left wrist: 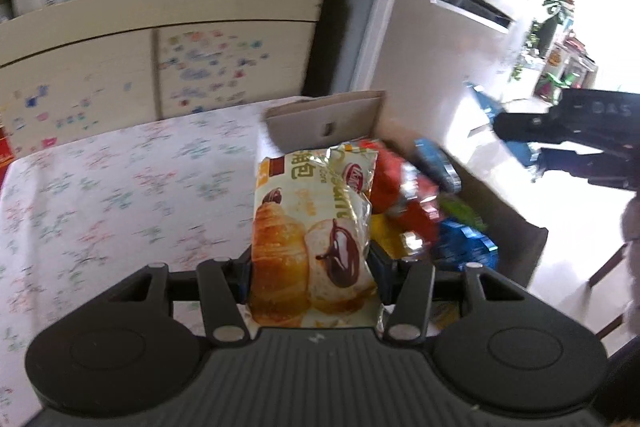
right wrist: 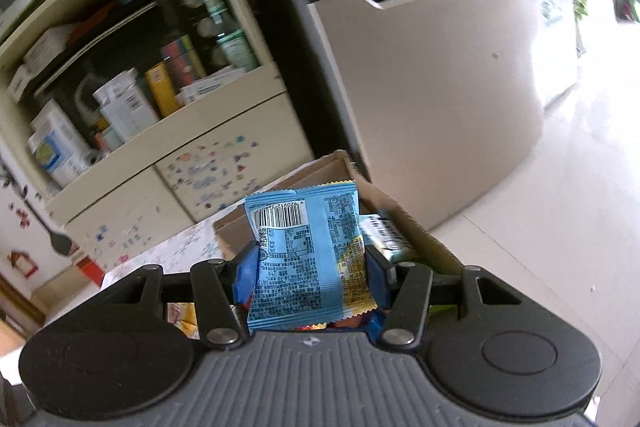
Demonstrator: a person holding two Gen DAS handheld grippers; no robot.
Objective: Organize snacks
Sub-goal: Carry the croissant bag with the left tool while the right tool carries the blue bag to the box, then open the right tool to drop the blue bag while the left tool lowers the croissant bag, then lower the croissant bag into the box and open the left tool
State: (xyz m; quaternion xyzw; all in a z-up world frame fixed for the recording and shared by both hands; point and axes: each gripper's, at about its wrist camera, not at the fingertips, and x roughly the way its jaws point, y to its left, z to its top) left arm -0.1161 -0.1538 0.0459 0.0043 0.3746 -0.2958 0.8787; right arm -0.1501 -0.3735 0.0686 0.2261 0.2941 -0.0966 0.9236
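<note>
My left gripper (left wrist: 310, 269) is shut on a cream croissant bread packet (left wrist: 312, 227) and holds it upright above the table, just left of a cardboard box (left wrist: 320, 125). The box holds several red, blue, yellow and green snack packets (left wrist: 416, 211). My right gripper (right wrist: 310, 267) is shut on a light blue snack packet (right wrist: 304, 251), its barcode side facing the camera, above the same cardboard box (right wrist: 416, 227). The right gripper also shows in the left wrist view (left wrist: 568, 143), at the right beyond the box.
A table with a floral cloth (left wrist: 120, 187) lies left of the box. Behind it stands a cream cabinet (left wrist: 160, 39) with stickers and crowded shelves (right wrist: 132, 99). A fridge (right wrist: 420, 67) stands to the right. Shiny floor (right wrist: 560, 227) lies beyond the box.
</note>
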